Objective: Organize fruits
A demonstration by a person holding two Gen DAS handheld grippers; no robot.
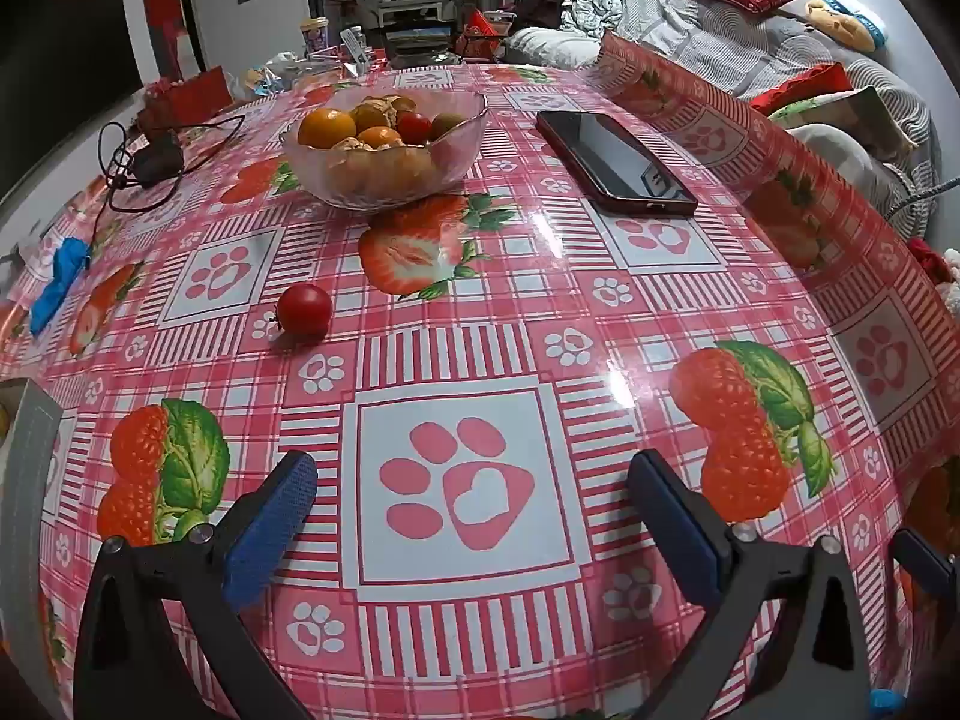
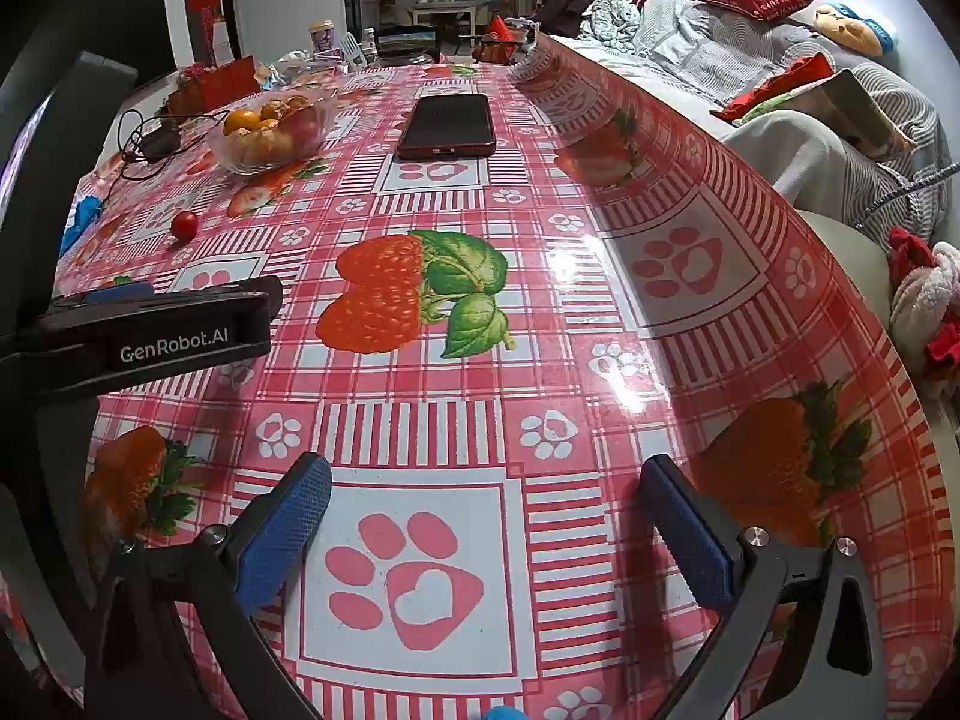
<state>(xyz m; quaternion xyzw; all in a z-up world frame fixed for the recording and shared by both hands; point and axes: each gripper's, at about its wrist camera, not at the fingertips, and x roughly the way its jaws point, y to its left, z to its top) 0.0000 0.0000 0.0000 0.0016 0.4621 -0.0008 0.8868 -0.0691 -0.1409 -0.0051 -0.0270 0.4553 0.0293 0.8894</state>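
A glass bowl [image 1: 384, 180] [image 2: 264, 147] holds several oranges, a red tomato, a green fruit and husked fruits. One small red tomato [image 1: 305, 309] [image 2: 184, 225] lies alone on the tablecloth, well short of the bowl. My left gripper [image 1: 474, 474] hangs open over a paw print, with the tomato ahead and to the left. My right gripper [image 2: 486, 474] is open too, over another paw print nearer the table's right edge, with nothing between its fingers. The left gripper's black finger [image 2: 180, 330] crosses the left side of the right wrist view.
A dark phone [image 1: 615, 156] [image 2: 447, 126] lies right of the bowl. A black charger with cable [image 1: 150, 165] and a blue wrapper [image 1: 57, 285] sit at the left. Boxes and jars crowd the far end. The tablecloth edge [image 2: 750, 228] drops off beside a sofa.
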